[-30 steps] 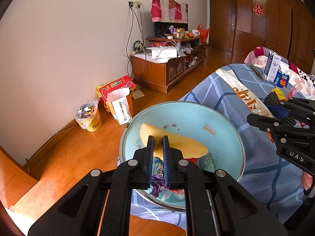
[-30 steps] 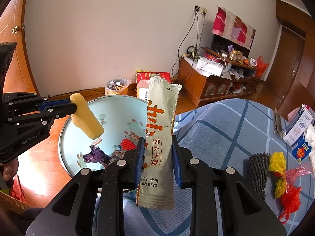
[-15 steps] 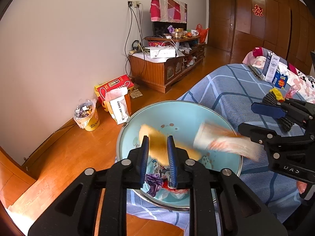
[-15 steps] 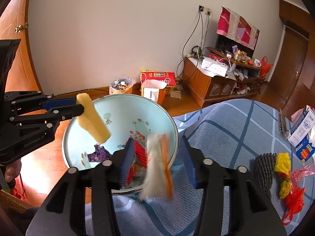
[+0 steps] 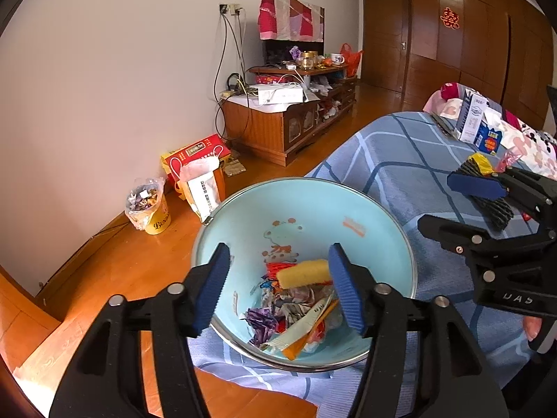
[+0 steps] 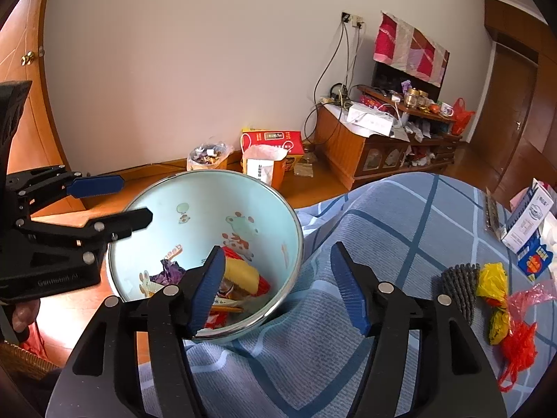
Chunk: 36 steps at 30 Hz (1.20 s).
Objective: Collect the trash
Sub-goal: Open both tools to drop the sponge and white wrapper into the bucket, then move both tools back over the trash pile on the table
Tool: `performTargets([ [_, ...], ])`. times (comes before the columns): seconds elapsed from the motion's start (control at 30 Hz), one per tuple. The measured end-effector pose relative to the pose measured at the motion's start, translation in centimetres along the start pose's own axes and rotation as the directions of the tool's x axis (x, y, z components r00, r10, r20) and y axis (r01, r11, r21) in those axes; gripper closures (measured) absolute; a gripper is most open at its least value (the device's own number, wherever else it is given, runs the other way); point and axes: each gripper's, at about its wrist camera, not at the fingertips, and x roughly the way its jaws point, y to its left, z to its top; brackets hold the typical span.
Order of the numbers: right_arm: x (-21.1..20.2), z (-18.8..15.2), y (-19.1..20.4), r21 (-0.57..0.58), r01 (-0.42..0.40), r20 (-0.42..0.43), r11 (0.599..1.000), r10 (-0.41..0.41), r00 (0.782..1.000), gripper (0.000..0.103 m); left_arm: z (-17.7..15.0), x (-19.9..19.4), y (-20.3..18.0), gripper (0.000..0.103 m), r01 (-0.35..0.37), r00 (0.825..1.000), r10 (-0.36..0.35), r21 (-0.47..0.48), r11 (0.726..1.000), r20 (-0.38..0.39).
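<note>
Both claws hung spread and empty over a pale blue enamel basin [image 5: 376,216] at the bed's [image 5: 400,153] edge: the left claw [image 5: 278,285] low in the frame, framing a yellow sponge block [image 5: 304,273] and a crumpled snack wrapper [image 5: 299,331] in the basin's bottom. The right claw [image 6: 276,287] straddled the basin's steel rim, with crinkled yellow and red plastic bags [image 6: 501,313] lying at lower right on the blue checked bedcover. A yellow tub [image 5: 156,219] lettered "Bon…" stood on the wooden floor at left.

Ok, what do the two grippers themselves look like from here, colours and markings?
Both match: the left gripper and right gripper are matte black plastic frames with triangular cut-outs and silver pivot bolts. Their fingers carry blue ribbed pads. The right one's body shows pale lettering that looks like "DAS"; the left's side has a small, partly legible word. No cables or sleeves show.
</note>
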Motion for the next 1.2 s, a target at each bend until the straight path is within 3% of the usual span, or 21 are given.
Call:
performTargets([
  [0.17, -1.6, -0.7, -1.3, 0.021, 0.040, 0.009, 0.999, -0.040, 0.999, 0.040, -0.2, 0.4, -1.3, 0.042, 0.009, 1.000, -0.009, 0.021, 1.000, -0.012],
  [0.4, -5.7, -4.4, -7.1, 0.117, 0.165, 0.000, 0.979, -0.167, 0.986, 0.035, -0.4, 1.3, -5.2, 0.036, 0.050, 0.998, -0.046, 0.090, 0.995, -0.039],
  [0.57, -8.3, -8.5, -12.3, 0.209, 0.282, -0.051, 0.936, -0.278, 0.959, 0.032, -0.1, 2.1, -8.9, 0.035, 0.091, 0.995, -0.085, 0.133, 0.987, -0.053],
  [0.8, -11.7, -14.3, -19.2, 0.346, 0.433, -0.135, 0.832, -0.412, 0.901, 0.029, 1.3, 3.0, -15.5, 0.030, 0.161, 0.987, -0.154, 0.181, 0.970, -0.055],
  [0.93, -13.0, -16.1, -21.7, 0.386, 0.484, -0.165, 0.785, -0.457, 0.874, 0.029, 2.1, 3.4, -19.2, 0.030, 0.196, 0.980, -0.189, 0.199, 0.960, -0.054],
  [1.2, -14.6, -18.3, -24.7, 0.439, 0.513, -0.187, 0.737, -0.484, 0.855, 0.026, 3.8, 4.2, -25.3, 0.029, 0.246, 0.969, -0.240, 0.234, 0.941, -0.055],
])
